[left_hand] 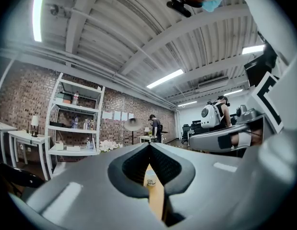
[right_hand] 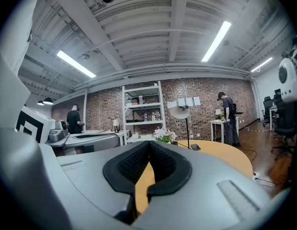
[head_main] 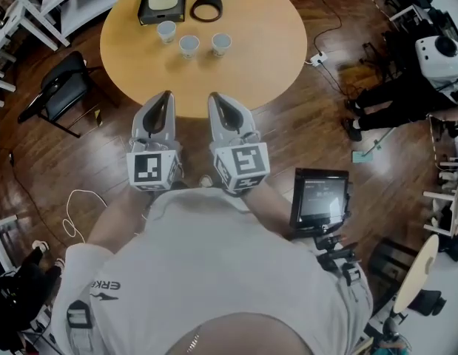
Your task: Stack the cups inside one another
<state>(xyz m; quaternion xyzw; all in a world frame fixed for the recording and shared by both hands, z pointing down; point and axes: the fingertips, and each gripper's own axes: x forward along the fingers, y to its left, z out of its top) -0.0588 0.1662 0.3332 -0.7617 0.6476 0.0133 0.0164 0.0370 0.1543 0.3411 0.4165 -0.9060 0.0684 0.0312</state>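
Left gripper (head_main: pixel 163 96) and right gripper (head_main: pixel 218 97), both closed and empty, sit mid-frame; three cups (head_main: pixel 189 45) stand apart at upper centre.

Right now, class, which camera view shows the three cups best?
The head view: all three cups stand apart in a row on the round table. The left gripper view glimpses only one cup through a narrow gap; the right gripper view shows none.

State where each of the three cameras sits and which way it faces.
Head view: on the head, steeply down at round wooden table, three pale cups; left gripper, right gripper, white shirt show.
Left gripper view: on that gripper, level along its shut jaws towards the table.
Right gripper view: likewise.
Both share the white shelf.
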